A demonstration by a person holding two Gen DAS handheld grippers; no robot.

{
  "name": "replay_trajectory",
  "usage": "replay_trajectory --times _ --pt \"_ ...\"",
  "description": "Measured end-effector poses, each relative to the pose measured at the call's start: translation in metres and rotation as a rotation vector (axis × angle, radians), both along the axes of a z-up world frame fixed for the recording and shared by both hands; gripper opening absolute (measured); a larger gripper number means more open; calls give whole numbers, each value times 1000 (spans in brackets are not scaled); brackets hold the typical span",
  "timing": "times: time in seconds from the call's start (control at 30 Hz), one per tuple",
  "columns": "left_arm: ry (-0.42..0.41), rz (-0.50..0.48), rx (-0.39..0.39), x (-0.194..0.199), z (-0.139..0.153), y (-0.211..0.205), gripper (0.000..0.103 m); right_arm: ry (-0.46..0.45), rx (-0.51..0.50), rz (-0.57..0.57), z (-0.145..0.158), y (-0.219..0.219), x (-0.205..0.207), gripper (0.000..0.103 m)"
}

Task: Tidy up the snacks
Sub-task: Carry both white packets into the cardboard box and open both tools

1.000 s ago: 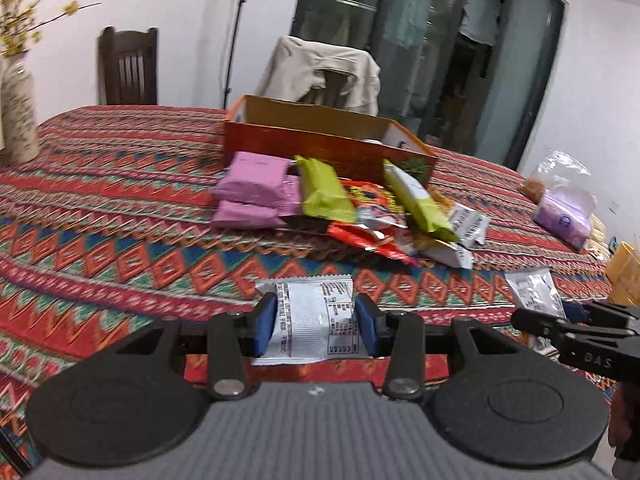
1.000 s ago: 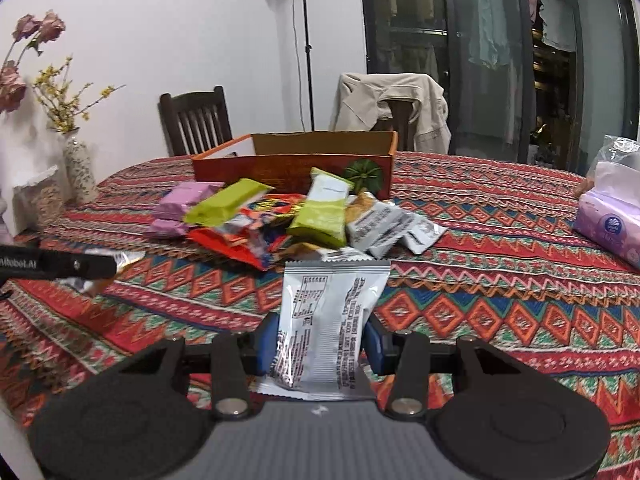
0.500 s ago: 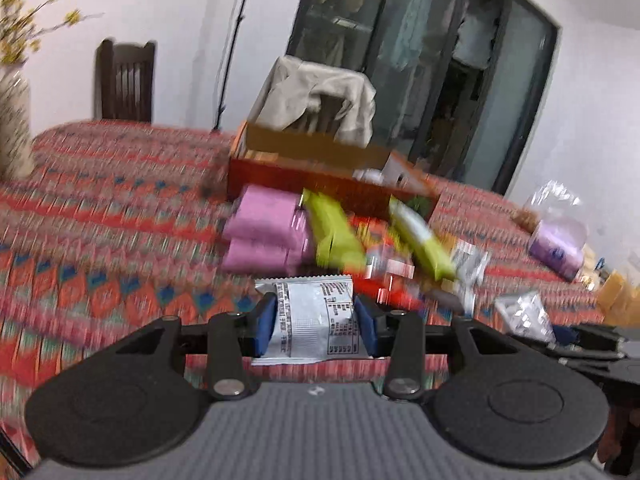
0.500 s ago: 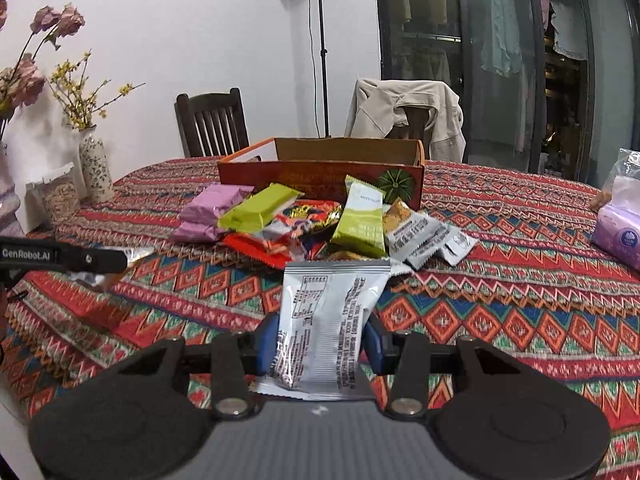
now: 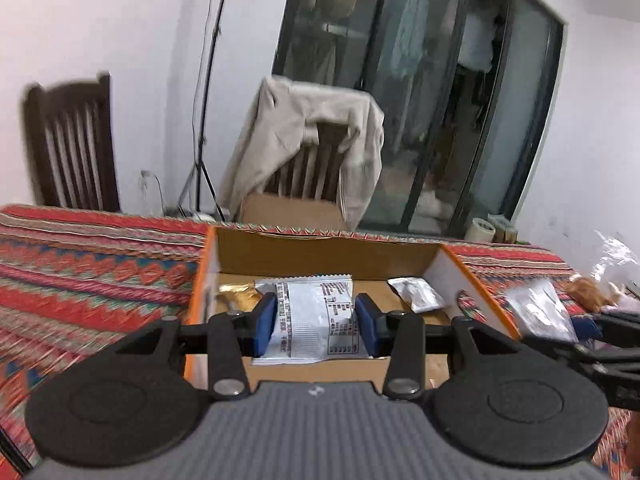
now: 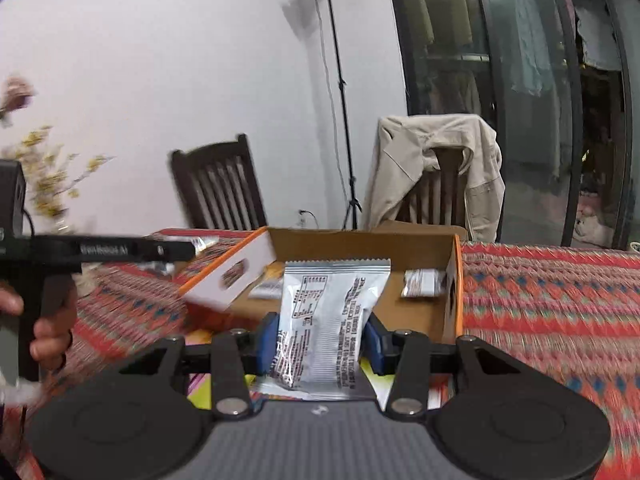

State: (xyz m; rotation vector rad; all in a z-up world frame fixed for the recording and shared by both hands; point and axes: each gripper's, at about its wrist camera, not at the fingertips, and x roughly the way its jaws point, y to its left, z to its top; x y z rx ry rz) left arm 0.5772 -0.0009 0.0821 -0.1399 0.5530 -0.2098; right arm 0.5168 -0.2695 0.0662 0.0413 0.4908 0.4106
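Pinching a silver packet (image 5: pixel 316 322) each, both hand-held grippers (image 5: pixel 315 324) hover over the box (image 5: pixel 328 254).

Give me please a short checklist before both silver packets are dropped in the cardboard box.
1. Left gripper holds its silver packet: ok.
2. Right gripper holds its silver packet: ok.
3. Left packet is over the box: ok.
4. Right packet is past the near box wall: cannot tell.
5. Free floor in the box between the small packet and the gold packet: ok.
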Motion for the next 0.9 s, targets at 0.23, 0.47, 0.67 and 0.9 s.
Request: replay_trajectory --times 0.23,0.47,0.67,0.9 --pt "166 53 63 128 -44 -11 44 219 -94 -87 -33 35 184 44" --pt "199 42 56 151 -57 -15 86 306 -162 -121 -62 46 250 68" --pt "194 10 50 147 -56 -12 86 398 -24 -145 -70 22 259 73" --pt "61 11 139 119 -38 -26 93 268 -165 -171 -56 37 231 74"
